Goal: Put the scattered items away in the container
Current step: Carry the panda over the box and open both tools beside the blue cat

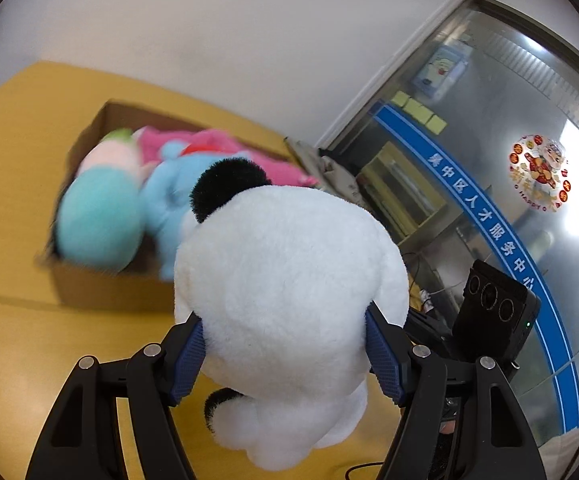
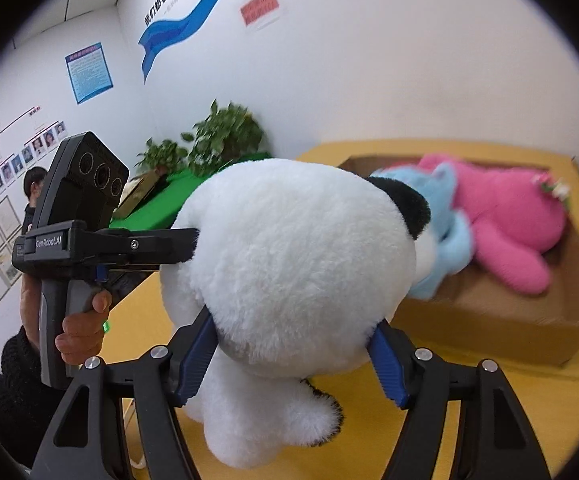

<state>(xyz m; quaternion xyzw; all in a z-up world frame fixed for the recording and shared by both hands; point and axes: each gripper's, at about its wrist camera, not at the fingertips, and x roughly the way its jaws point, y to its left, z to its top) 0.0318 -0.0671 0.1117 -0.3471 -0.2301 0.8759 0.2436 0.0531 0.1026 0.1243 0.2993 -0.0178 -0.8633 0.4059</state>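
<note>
Plush toys in box, box on table

White walls, a glass door, potted plants.

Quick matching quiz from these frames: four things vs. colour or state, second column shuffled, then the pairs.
Things:
1. panda plush
2. elephant plush
3. cardboard box
4. table

Colour or state:
A. brown, holds soft toys
B. yellow top
C. white, gripped by both tools
D. light blue, lying in the box

Pairs: 1-C, 2-D, 3-A, 4-B
</note>
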